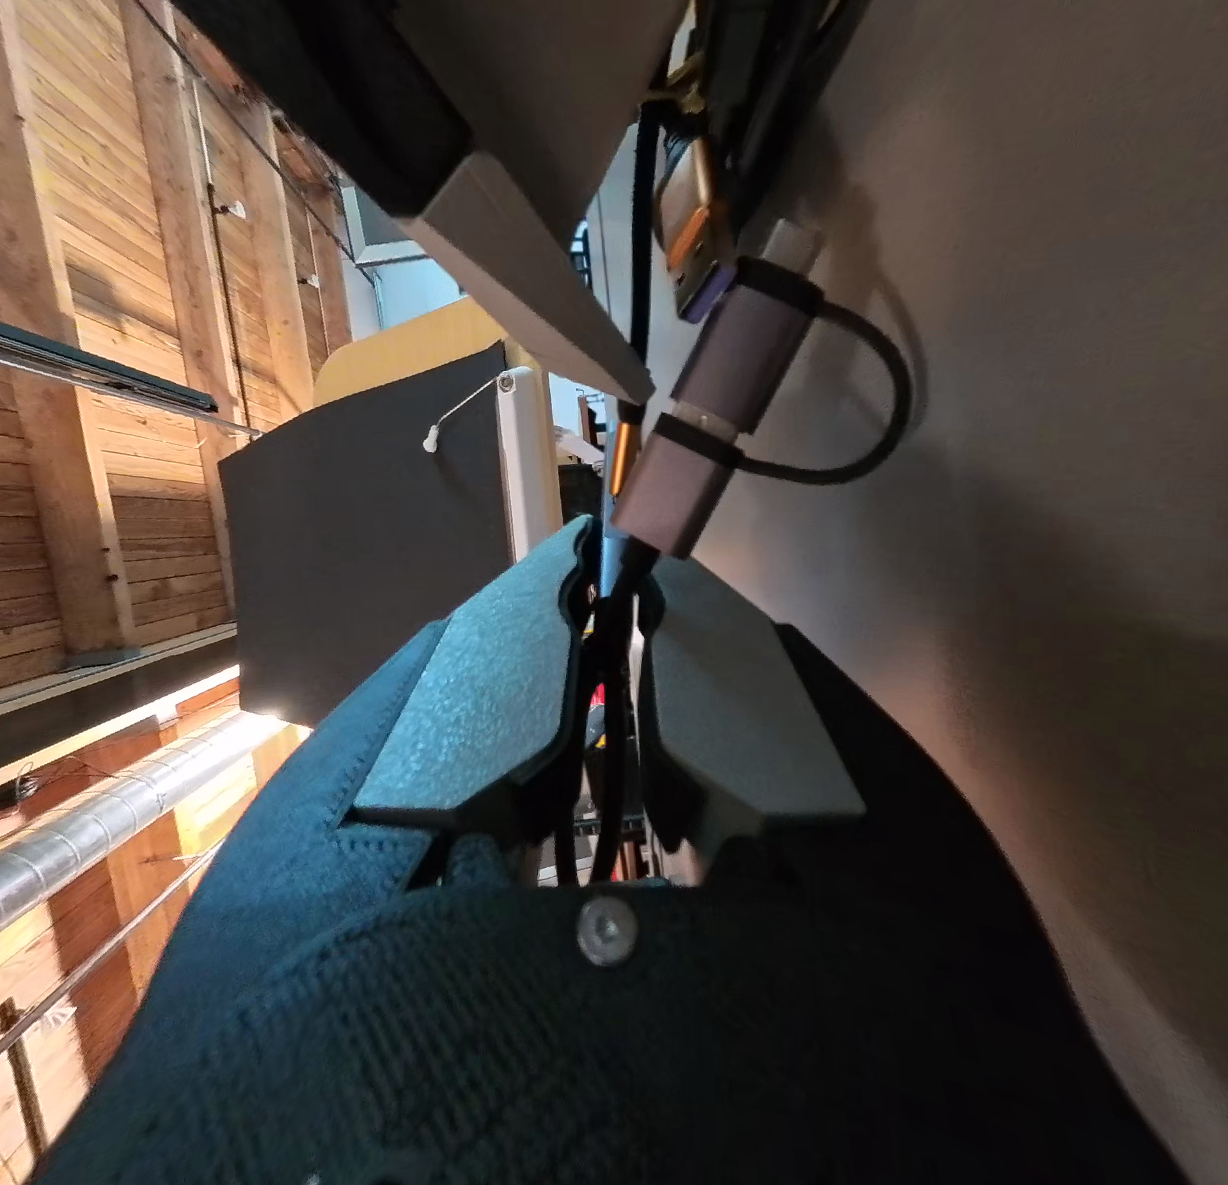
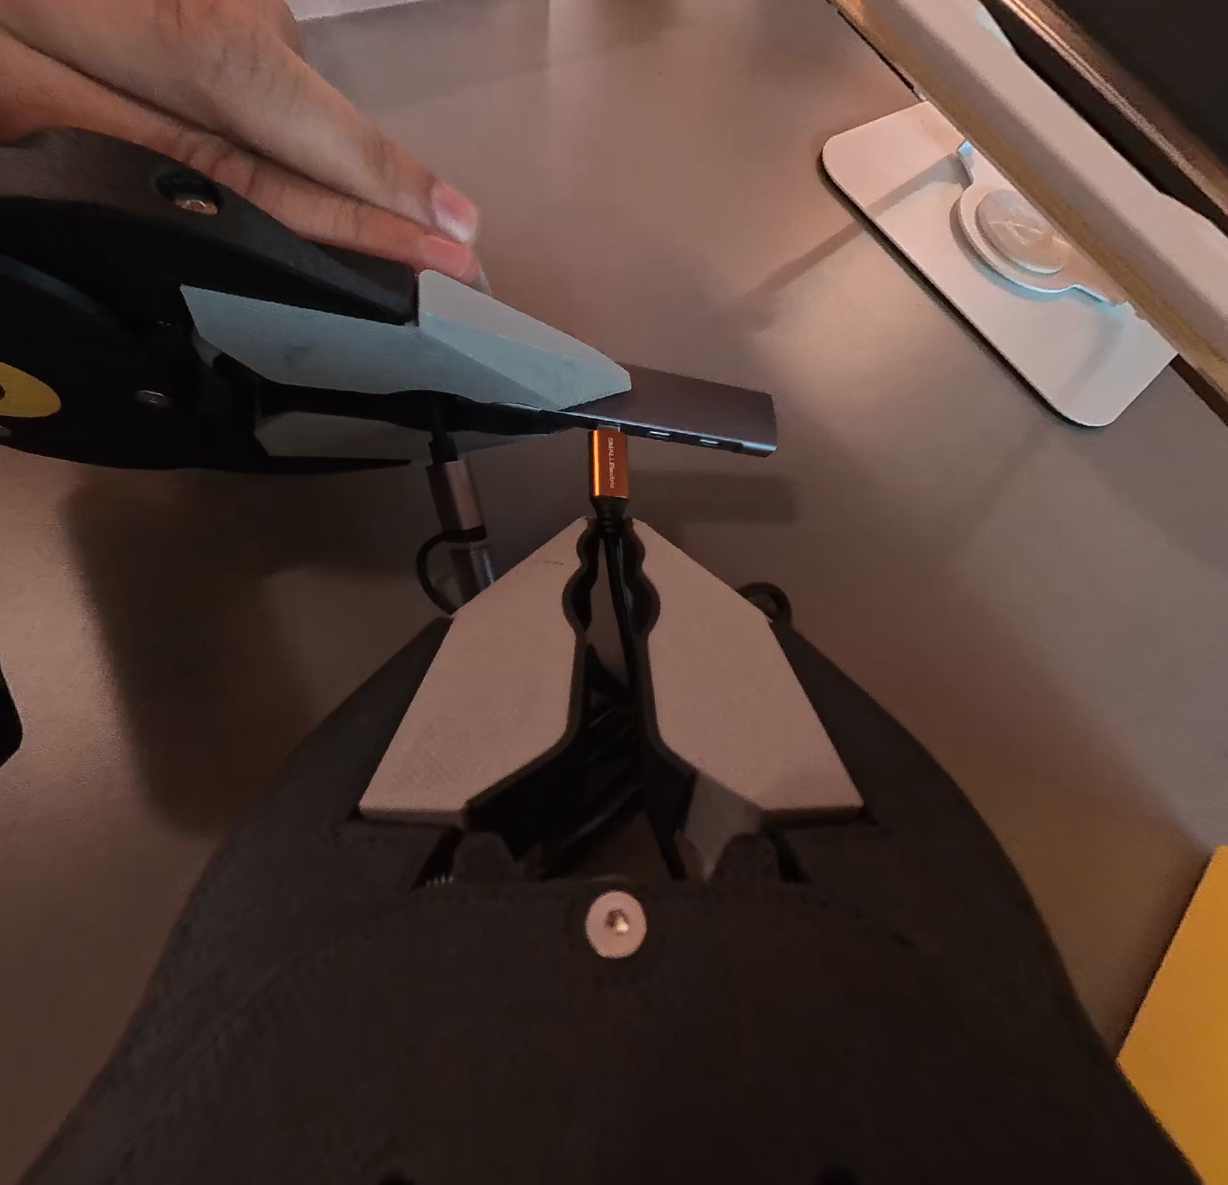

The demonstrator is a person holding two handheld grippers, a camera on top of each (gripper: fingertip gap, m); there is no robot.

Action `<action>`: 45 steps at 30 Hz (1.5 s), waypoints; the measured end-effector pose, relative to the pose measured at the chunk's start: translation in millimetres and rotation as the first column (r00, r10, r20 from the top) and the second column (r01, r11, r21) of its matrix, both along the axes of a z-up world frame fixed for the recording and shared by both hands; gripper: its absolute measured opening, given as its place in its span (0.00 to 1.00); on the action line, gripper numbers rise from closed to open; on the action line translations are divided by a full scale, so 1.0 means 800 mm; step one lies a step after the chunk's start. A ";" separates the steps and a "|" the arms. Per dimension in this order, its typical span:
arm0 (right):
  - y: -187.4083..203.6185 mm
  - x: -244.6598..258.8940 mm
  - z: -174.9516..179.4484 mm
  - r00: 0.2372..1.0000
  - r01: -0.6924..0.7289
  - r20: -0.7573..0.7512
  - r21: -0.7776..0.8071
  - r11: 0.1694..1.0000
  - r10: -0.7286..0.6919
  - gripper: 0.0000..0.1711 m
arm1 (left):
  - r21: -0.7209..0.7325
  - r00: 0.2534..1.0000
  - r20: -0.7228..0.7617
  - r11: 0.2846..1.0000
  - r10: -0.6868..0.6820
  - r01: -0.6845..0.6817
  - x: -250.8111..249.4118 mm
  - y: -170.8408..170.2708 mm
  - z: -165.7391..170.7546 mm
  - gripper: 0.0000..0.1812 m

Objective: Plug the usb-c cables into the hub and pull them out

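Observation:
In the right wrist view a flat grey hub [image 2: 704, 402] is held level above the table by my left gripper [image 2: 598, 392], which comes in from the left and is shut on its left end. An orange usb-c plug [image 2: 606, 472] stands with its tip in a port on the hub's near edge. My right gripper [image 2: 608, 528] is shut on the black cable just behind that plug. In the left wrist view my left gripper [image 1: 614, 555] is shut, with the orange plug [image 1: 624, 452] just beyond its tips. A grey adapter [image 1: 671, 489] on the hub's own cable hangs beside it.
A person's hand [image 2: 232, 103] rests on the left gripper. A white monitor stand base [image 2: 997, 276] sits on the table [image 2: 864, 621] at the far right, and a yellow object [image 2: 1183, 1020] at the near right. Two empty ports [image 2: 708, 441] lie right of the plug. More connectors [image 1: 698, 243] hang at the top.

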State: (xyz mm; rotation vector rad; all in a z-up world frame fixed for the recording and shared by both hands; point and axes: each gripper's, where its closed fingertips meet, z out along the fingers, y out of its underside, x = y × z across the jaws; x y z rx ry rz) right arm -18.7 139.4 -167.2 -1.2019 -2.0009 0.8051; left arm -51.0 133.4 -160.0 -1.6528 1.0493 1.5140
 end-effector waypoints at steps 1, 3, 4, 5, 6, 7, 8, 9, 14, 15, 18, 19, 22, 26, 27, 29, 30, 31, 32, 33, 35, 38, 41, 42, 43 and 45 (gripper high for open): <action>0.000 0.000 0.000 1.000 -0.001 -0.001 0.006 1.000 0.001 0.02 | 0.000 1.000 -0.001 1.000 0.000 0.000 0.000 0.000 0.000 0.03; -0.001 0.001 0.002 1.000 -0.007 -0.006 0.003 1.000 0.007 0.02 | 0.008 1.000 0.010 1.000 -0.006 0.006 0.002 -0.001 0.003 0.03; -0.002 0.001 0.003 1.000 -0.012 -0.008 -0.009 1.000 0.012 0.02 | 0.013 1.000 0.015 1.000 -0.010 0.009 0.002 -0.002 0.004 0.03; -0.003 0.001 0.005 1.000 -0.017 -0.007 -0.024 1.000 0.016 0.02 | 0.017 1.000 0.013 1.000 -0.013 0.013 0.003 -0.002 0.005 0.03; -0.004 0.002 0.005 1.000 -0.022 -0.003 -0.039 0.999 0.021 0.02 | 0.018 1.000 0.008 1.000 -0.016 0.016 0.004 -0.003 0.006 0.03; -0.004 0.003 0.004 1.000 -0.026 0.004 -0.052 0.998 0.027 0.02 | 0.015 1.000 0.005 1.000 -0.019 0.019 0.005 -0.003 0.005 0.03; -0.004 0.003 0.003 0.999 -0.030 0.013 -0.060 0.998 0.031 0.02 | 0.007 1.000 0.001 1.000 -0.024 0.024 0.007 -0.003 0.004 0.03; -0.005 0.004 0.002 0.999 -0.034 0.019 -0.065 0.997 0.035 0.02 | 0.000 1.000 0.002 1.000 -0.026 0.026 0.008 -0.003 0.002 0.03; -0.010 0.006 0.002 0.998 -0.057 0.020 -0.056 0.997 0.058 0.02 | -0.028 0.998 0.007 0.998 -0.058 0.058 0.013 -0.004 -0.004 0.03; -0.011 0.006 0.001 0.998 -0.061 0.022 -0.060 0.996 0.062 0.02 | -0.032 0.998 0.006 0.997 -0.064 0.064 0.013 -0.005 -0.005 0.03; -0.010 0.004 0.002 0.998 -0.055 0.013 -0.064 0.996 0.056 0.02 | -0.027 0.999 0.009 0.998 -0.052 0.053 0.011 -0.005 -0.005 0.03; -0.008 0.002 0.002 0.999 -0.046 0.007 -0.066 0.997 0.046 0.02 | -0.022 0.999 0.017 0.999 -0.049 0.049 0.009 -0.004 -0.004 0.03; -0.002 -0.003 0.013 0.998 -0.017 -0.056 -0.063 0.998 0.013 0.03 | 0.024 0.990 0.131 0.999 -0.050 0.047 0.003 0.002 0.001 0.03; 0.018 -0.004 0.055 0.968 0.056 -0.244 -0.023 0.998 -0.060 0.13 | 0.129 0.907 0.412 0.991 -0.081 0.030 -0.004 0.004 0.015 0.04; 0.027 -0.002 0.070 0.948 0.085 -0.306 -0.029 0.996 -0.090 0.16 | 0.153 0.874 0.478 0.988 -0.090 0.018 -0.009 0.002 0.018 0.04; 0.049 0.007 0.100 0.892 0.151 -0.422 -0.065 0.986 -0.164 0.10 | 0.197 0.784 0.610 0.980 -0.119 -0.004 -0.020 -0.003 0.023 0.04; 0.054 0.013 0.112 0.867 0.152 -0.465 -0.100 0.983 -0.181 0.02 | 0.217 0.720 0.677 0.976 -0.154 0.004 -0.020 -0.005 0.025 0.04; 0.066 0.019 0.122 0.835 0.192 -0.497 -0.141 0.971 -0.237 0.01 | 0.245 0.660 0.729 0.969 -0.181 -0.005 -0.023 -0.007 0.030 0.03; 0.087 0.026 0.132 0.783 0.270 -0.533 -0.175 0.947 -0.322 0.05 | 0.276 0.613 0.764 0.961 -0.200 -0.030 -0.030 -0.010 0.037 0.04; 0.104 0.034 0.142 0.724 0.319 -0.577 -0.207 0.925 -0.378 0.03 | 0.301 0.567 0.794 0.952 -0.219 -0.055 -0.037 -0.013 0.044 0.04; 0.123 0.051 0.157 0.626 0.340 -0.643 -0.283 0.897 -0.440 0.02 | 0.364 0.459 0.839 0.929 -0.292 -0.073 -0.044 -0.020 0.059 0.03; 0.100 0.057 0.166 0.631 0.183 -0.687 -0.319 0.930 -0.360 0.00 | 0.441 0.271 0.862 0.897 -0.429 0.019 -0.025 -0.028 0.077 0.03; 0.068 0.042 0.149 0.727 0.098 -0.639 -0.266 0.959 -0.252 0.06 | 0.472 0.135 0.864 0.874 -0.485 0.120 0.003 -0.033 0.085 0.04; 0.052 0.036 0.142 0.759 0.047 -0.620 -0.251 0.967 -0.198 0.10 | 0.472 0.107 0.866 0.869 -0.489 0.148 0.012 -0.033 0.085 0.04; 0.035 0.032 0.136 0.787 -0.010 -0.600 -0.242 0.970 -0.141 0.15 | 0.467 0.079 0.870 0.866 -0.486 0.179 0.021 -0.034 0.083 0.04; 0.006 0.027 0.122 0.832 -0.118 -0.554 -0.238 0.964 -0.035 0.19 | 0.445 0.021 0.886 0.862 -0.464 0.243 0.038 -0.036 0.078 0.04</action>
